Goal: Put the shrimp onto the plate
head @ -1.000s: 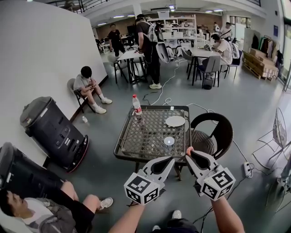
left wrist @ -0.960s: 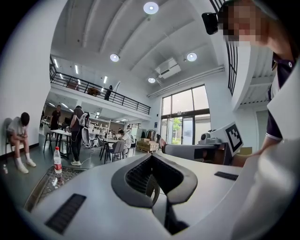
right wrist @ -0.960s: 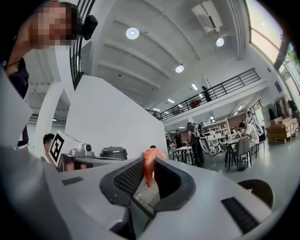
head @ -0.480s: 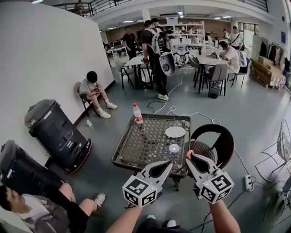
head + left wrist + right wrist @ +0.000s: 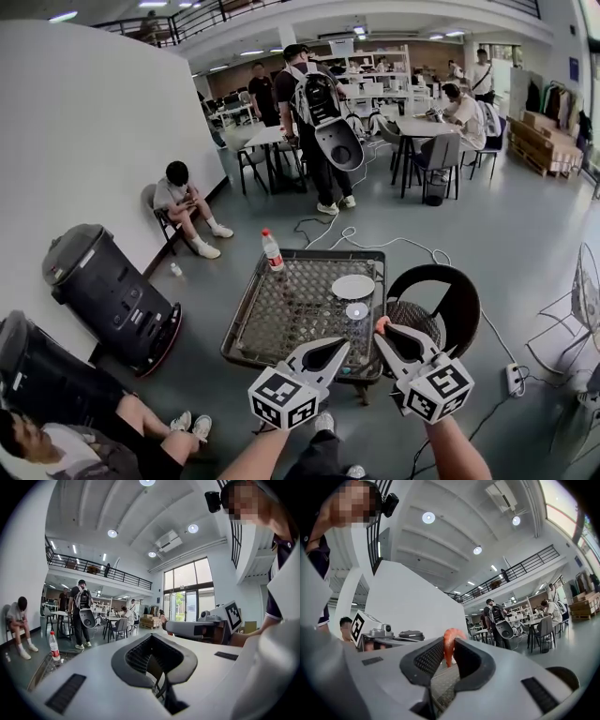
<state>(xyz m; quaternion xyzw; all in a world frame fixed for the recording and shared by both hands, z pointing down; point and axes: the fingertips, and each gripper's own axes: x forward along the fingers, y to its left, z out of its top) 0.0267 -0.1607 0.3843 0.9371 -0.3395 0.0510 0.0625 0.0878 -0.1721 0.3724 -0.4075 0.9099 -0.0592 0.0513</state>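
An orange shrimp (image 5: 449,645) sticks up between the pads of my right gripper (image 5: 449,654), which is shut on it. In the head view the shrimp (image 5: 381,324) shows at the tip of the right gripper (image 5: 384,332), held in the air just before the near edge of the mesh table (image 5: 281,323). The white plate (image 5: 353,286) lies on the table's far right part, apart from the gripper. My left gripper (image 5: 330,353) hovers beside the right one, jaws together with nothing between them. From the left gripper view, the right gripper (image 5: 197,628) and its shrimp (image 5: 162,618) show to the right.
A water bottle (image 5: 272,251) stands at the table's far left corner and a small round dish (image 5: 357,310) lies near the plate. A dark wicker chair (image 5: 441,292) is right of the table. Black bins (image 5: 103,281) stand left. People stand and sit beyond.
Both grippers keep their pose, the right one still holding the shrimp. The view has shifted slightly, and the person with the backpack has stepped closer to the table.
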